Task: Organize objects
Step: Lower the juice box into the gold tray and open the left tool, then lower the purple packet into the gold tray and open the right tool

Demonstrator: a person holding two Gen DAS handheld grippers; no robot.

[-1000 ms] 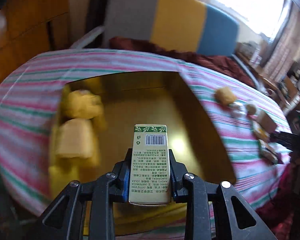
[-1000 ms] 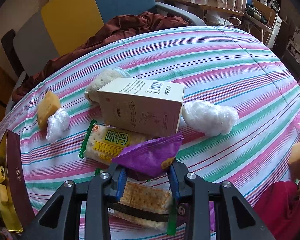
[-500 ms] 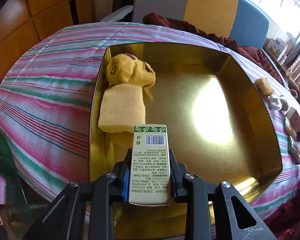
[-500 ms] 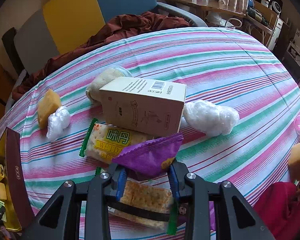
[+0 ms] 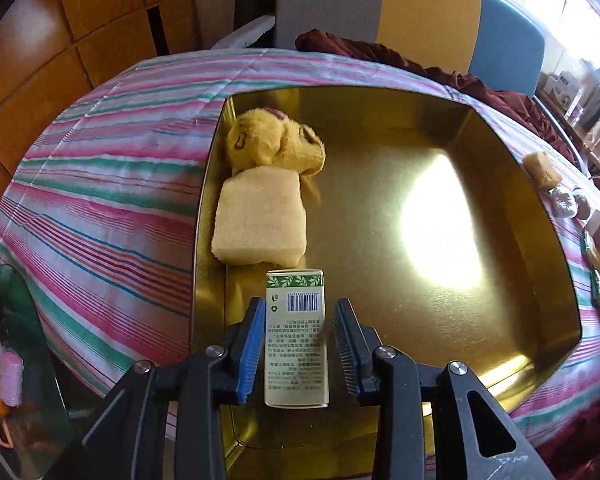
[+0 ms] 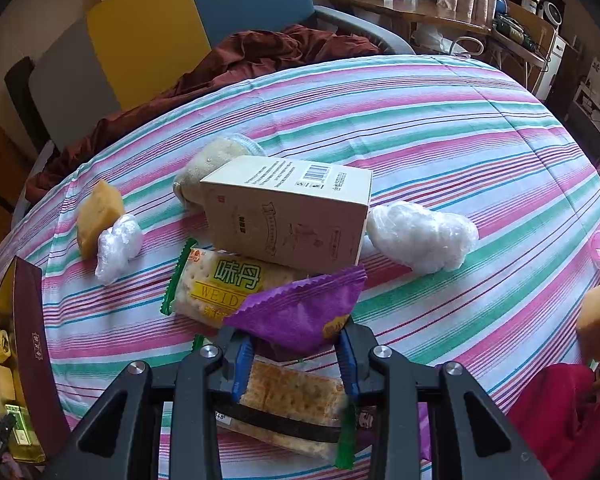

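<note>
At lower centre of the left wrist view, the left gripper [image 5: 300, 340] has just been opening; the small green-and-cream carton [image 5: 296, 336] stands loose between its spread jaws, inside the gold metal tin [image 5: 540, 248], below a yellow sponge block [image 5: 260, 220]. At lower centre of the right wrist view, the right gripper [image 6: 296, 356] pinches a purple foil snack packet [image 6: 300, 312].

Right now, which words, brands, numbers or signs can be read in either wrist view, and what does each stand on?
"味丹" and "WEID", partly covered: green-edged cracker packet.
Barcode and small print, unreadable: beige carton.
Barcode, recycling sign and fine print, too small and upside down: green-and-cream box inside the gold tin.
Gold marks, unreadable: the tin's maroon side in the right wrist view.
Purple packet: no legible text.
</note>
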